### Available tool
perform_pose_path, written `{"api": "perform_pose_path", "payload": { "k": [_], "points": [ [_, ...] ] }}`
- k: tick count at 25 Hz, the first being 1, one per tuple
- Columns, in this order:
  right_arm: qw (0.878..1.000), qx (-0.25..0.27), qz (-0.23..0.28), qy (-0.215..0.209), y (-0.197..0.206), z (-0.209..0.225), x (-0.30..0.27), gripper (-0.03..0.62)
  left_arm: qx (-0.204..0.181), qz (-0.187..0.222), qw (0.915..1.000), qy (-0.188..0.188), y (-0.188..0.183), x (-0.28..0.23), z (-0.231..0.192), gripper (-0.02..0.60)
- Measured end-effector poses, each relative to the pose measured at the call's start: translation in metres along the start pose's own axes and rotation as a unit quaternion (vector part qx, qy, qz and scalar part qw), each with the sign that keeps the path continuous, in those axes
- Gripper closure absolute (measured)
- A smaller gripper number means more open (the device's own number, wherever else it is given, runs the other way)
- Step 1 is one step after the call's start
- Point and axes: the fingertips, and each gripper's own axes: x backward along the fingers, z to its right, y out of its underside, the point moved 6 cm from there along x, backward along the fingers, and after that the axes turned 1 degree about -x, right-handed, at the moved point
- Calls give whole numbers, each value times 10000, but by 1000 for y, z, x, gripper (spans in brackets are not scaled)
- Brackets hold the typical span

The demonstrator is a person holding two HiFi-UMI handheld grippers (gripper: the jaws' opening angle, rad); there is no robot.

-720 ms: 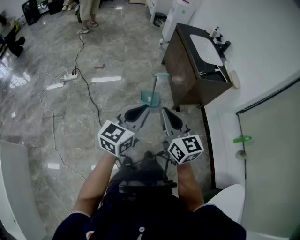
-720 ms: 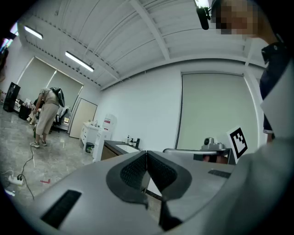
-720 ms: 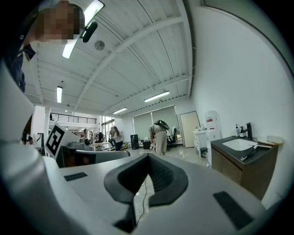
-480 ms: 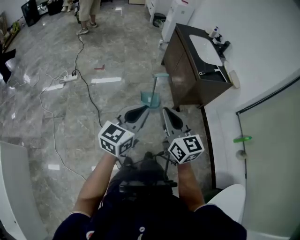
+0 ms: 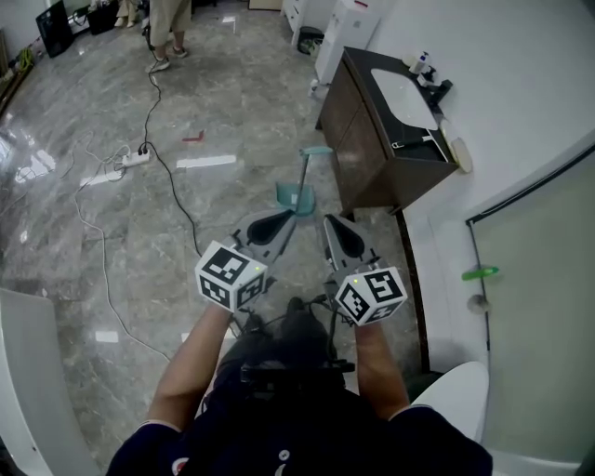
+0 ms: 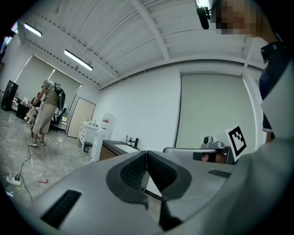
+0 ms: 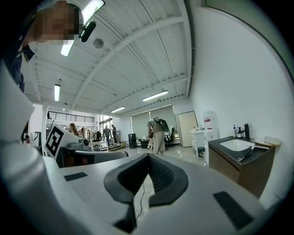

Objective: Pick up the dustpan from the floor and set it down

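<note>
A teal dustpan (image 5: 298, 196) with a long upright handle (image 5: 304, 170) stands on the marble floor beside the dark vanity cabinet (image 5: 367, 149) in the head view. My left gripper (image 5: 290, 216) is held level just short of it, jaws shut and empty. My right gripper (image 5: 325, 219) is beside it, also level, shut with nothing between the pads. In the left gripper view the closed left gripper (image 6: 146, 153) points toward the cabinet and wall. In the right gripper view the closed right gripper (image 7: 148, 157) points across the room. Neither gripper view shows the dustpan.
A black cable (image 5: 165, 149) and a power strip (image 5: 110, 171) lie on the floor at left. A person (image 5: 167, 23) stands at the far end. The cabinet carries a white sink (image 5: 407, 96). A glass door (image 5: 535, 279) and a white toilet rim (image 5: 456, 395) are at right.
The view has shifted slightly, so the floor and cabinet sit a bit lower and leftward. Both grippers stay shut in the same place before me.
</note>
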Motion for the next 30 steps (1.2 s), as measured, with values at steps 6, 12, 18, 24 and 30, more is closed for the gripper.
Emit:
{"api": "perform_pose_path", "payload": {
  "k": [6, 12, 18, 24, 30],
  "points": [
    [9999, -48, -65, 110, 3, 21, -13, 588, 3, -70, 10000, 8, 1, -17, -15, 568],
    [9999, -121, -93, 81, 3, 57, -42, 588, -6, -183, 9998, -66, -1, -52, -38, 568],
    [9997, -171, -143, -72, 6, 114, -82, 588, -6, -327, 9993, -193, 6, -111, -68, 568],
    [9989, -201, -289, -321, 7, 187, -125, 588, 32, -472, 9981, -393, 14, -186, -94, 568],
    [9955, -221, -528, -755, 9, 249, -168, 587, 62, -573, 9949, -825, 13, -247, -121, 568]
  ]
}}
